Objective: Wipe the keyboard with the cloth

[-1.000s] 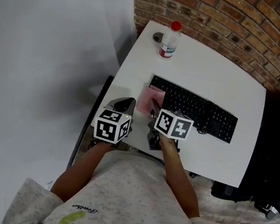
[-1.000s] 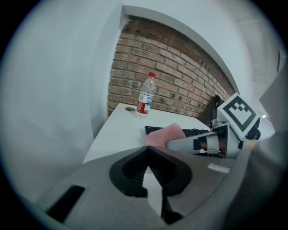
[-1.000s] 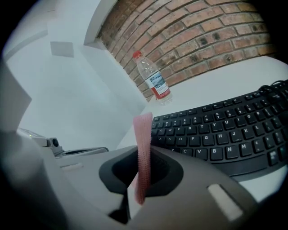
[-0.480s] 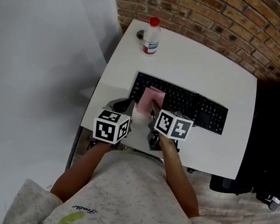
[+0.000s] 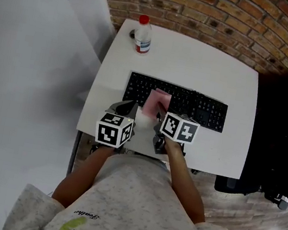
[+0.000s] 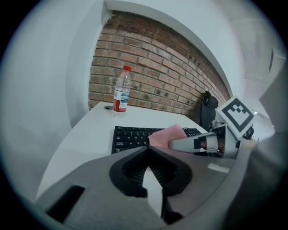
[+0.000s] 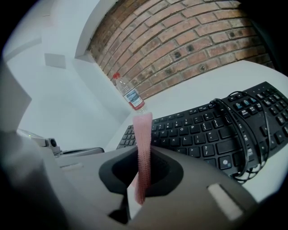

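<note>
A black keyboard (image 5: 190, 103) lies across the white table (image 5: 207, 68), its cable coiled over the right part (image 7: 243, 130). My right gripper (image 5: 159, 114) is shut on a pink cloth (image 5: 154, 101) that hangs over the keyboard's left half; in the right gripper view the cloth (image 7: 143, 148) runs edge-on between the jaws. My left gripper (image 5: 126, 106) hovers near the table's front left edge, shut with nothing in it. In the left gripper view the cloth (image 6: 164, 134) and keyboard (image 6: 130, 137) lie ahead of it.
A clear water bottle with a red cap (image 5: 142, 35) stands at the table's far left corner, with a small dark round thing (image 5: 131, 34) beside it. A brick wall (image 5: 217, 14) runs behind. A black chair (image 5: 280, 141) stands to the right.
The head view has shifted, so the table and keyboard appear further left. The pink cloth now lies further in over the keys rather than at the keyboard's left end. The left gripper has kept its place.
</note>
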